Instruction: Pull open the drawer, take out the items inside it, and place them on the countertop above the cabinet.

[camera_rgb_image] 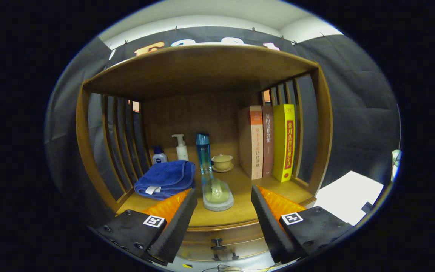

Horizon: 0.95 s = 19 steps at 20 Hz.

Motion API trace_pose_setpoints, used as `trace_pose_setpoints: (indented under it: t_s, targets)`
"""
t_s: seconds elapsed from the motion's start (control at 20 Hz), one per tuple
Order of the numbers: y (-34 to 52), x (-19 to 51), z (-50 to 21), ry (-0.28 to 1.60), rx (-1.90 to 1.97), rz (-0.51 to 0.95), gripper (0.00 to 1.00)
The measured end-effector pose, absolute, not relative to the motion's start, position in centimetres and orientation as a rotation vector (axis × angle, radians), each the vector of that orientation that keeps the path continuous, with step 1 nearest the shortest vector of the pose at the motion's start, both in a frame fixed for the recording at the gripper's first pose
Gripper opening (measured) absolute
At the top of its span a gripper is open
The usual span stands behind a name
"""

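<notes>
Gripper (223, 211) wide open, holding nothing. Drawer (217, 247) shut, its knob (218, 243) low between the fingers, just below the tips. Countertop (236, 211) ahead, w/ soap dish (218, 196) centred between the tips, blue towel (164, 179) to the left, books (268, 141) to the right. Bare wood at the front edge, right of the dish.

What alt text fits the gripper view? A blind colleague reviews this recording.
The gripper hangs open before a wooden cabinet, its fingers spread above the closed drawer. On the countertop beyond them sit a soap dish, a blue towel, bottles, a lidded cup and three upright books.
</notes>
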State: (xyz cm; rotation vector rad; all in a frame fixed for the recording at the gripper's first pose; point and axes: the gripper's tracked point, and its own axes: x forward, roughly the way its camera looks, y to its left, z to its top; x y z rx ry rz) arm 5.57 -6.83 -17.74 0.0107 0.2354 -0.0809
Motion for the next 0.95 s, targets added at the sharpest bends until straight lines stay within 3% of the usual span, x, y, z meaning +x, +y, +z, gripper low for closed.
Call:
trace_pose_setpoints:
  t_s: [0.95]
  targets:
    - [-14.4, 3.4, -12.7, 0.169, 0.019, -0.128, 0.96]
